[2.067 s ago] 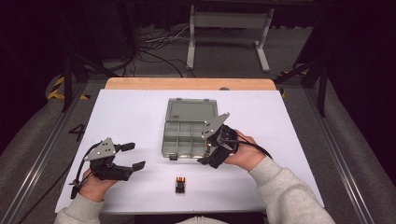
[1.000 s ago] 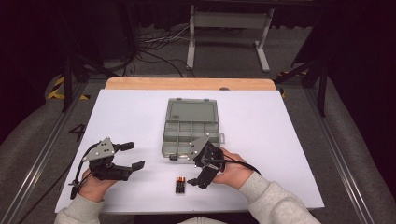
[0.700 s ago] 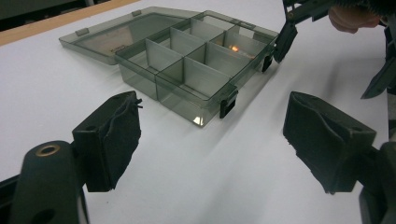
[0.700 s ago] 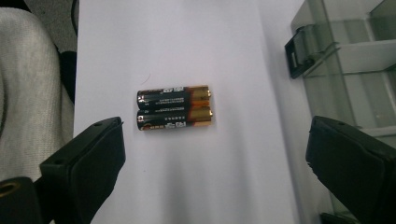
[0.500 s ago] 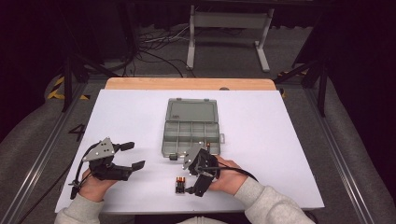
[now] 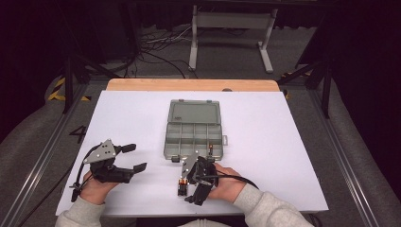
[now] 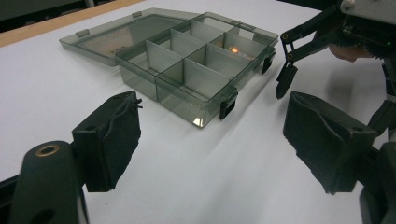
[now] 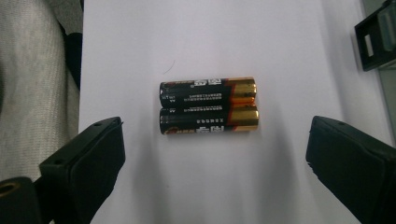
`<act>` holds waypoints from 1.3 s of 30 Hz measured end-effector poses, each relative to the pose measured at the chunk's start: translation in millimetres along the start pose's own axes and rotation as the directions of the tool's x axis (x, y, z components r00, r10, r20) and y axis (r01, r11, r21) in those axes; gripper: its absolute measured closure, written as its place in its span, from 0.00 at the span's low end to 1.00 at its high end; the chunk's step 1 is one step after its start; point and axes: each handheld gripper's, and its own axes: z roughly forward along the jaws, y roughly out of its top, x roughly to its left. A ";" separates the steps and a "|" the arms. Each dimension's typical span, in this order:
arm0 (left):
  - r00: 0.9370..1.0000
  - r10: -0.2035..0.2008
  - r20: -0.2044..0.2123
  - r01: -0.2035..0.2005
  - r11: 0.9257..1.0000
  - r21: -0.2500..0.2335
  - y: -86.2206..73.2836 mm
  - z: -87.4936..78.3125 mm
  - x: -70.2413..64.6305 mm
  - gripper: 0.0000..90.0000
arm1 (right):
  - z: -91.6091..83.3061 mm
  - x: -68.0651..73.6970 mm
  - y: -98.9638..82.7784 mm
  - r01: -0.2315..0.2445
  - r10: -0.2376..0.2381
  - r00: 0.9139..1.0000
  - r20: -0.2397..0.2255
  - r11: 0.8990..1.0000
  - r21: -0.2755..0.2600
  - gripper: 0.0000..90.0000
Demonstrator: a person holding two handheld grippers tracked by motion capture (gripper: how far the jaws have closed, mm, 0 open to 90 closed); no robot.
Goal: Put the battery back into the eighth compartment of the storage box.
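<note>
Hovering wide open over 2 batteries (image 8: 208, 106)

The right gripper (image 6: 194, 185), jaws spread and empty, had come down from the far-side compartment box (image 6: 194, 130) to the near table edge; the left gripper (image 6: 124, 162), also released, rested idle at left, so a pick-up seemed imminent.

Two batteries (image 8: 208, 106), black with gold ends, lie flat on the white table (image 8: 210, 37), side by side and touching, gold ends aligned, near the table's front edge.
</note>
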 end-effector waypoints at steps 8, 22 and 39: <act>1.000 0.004 -0.003 -0.004 1.000 0.001 0.0 0.1 0.2 0.21 | 7.1 3.7 0.8 0.019 -0.019 1.000 -0.011 1.000 0.014 0.08; 1.000 -0.001 0.007 0.001 1.000 0.001 0.0 0.2 0.2 0.21 | 7.2 5.1 4.6 0.052 -0.052 0.999 0.011 0.999 0.007 0.32; 1.000 -0.006 0.009 0.006 1.000 -0.003 -0.2 -0.4 0.8 0.21 | 2.0 4.4 6.4 0.071 -0.071 0.997 0.007 0.997 0.002 0.46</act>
